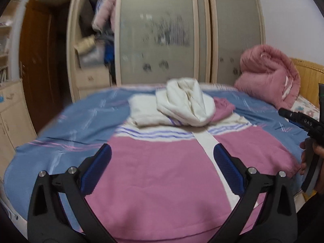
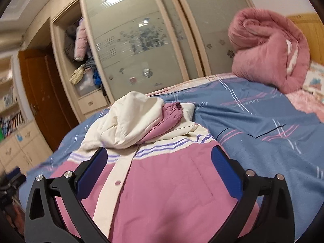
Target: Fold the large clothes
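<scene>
Pink jacket [image 1: 162, 182] on bed [image 1: 60, 141], under open left claw [image 1: 162, 149]

One jacket [image 2: 168, 186], one quilt [image 2: 269, 48]

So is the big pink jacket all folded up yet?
Partly. Its pink jacket body lies spread flat on the bed, with the sleeves and white hood folded in on top.
</scene>
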Demonstrator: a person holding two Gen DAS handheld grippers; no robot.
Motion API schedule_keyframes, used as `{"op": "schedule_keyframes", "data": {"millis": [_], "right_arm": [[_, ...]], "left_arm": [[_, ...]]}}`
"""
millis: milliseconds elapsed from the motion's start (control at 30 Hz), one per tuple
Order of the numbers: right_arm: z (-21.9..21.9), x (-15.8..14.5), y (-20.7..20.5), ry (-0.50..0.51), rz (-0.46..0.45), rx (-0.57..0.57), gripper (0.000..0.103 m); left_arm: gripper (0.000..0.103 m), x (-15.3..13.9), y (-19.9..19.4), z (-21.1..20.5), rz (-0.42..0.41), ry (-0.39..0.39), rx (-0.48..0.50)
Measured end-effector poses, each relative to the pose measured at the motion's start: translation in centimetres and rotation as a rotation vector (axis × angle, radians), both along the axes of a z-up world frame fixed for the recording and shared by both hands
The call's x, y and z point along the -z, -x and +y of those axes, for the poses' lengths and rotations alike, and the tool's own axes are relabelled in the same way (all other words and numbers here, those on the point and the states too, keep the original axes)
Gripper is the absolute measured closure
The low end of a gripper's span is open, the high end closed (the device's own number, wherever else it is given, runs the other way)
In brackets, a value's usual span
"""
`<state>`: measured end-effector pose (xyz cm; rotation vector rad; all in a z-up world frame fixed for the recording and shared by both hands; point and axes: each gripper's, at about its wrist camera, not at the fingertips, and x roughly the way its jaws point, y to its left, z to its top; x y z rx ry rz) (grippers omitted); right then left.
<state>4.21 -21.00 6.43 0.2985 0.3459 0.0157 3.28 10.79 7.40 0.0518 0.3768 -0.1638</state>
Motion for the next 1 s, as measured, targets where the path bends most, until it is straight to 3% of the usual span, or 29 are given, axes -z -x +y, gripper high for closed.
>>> {"op": "schedule_keyframes", "data": {"millis": [267,433,667,1000], "right_arm": [[3.7,-0.9,5.9,0.199,-0.133,-0.018,0.001],[3.5,-0.5,7.8,0.176,-0.158,0.01,0.001],[3.9,0.4,7.5,0.185,-0.133,0.016,0.001],[4.3,0.3,7.5,0.183,-0.133,0.002,0.001]], "left_arm": [[0.002,-0.2,2.0,0.7,-0.026,-0.039,0.027],[0.002,0.1,1.9,0.2,0.025,0.014,0.076],[0.002,0.3,2.5,-1.3,0.012,-0.03,0.102],[0.002,0.9,1.8,-1.2,0.049,-0.023,0.092]]}}
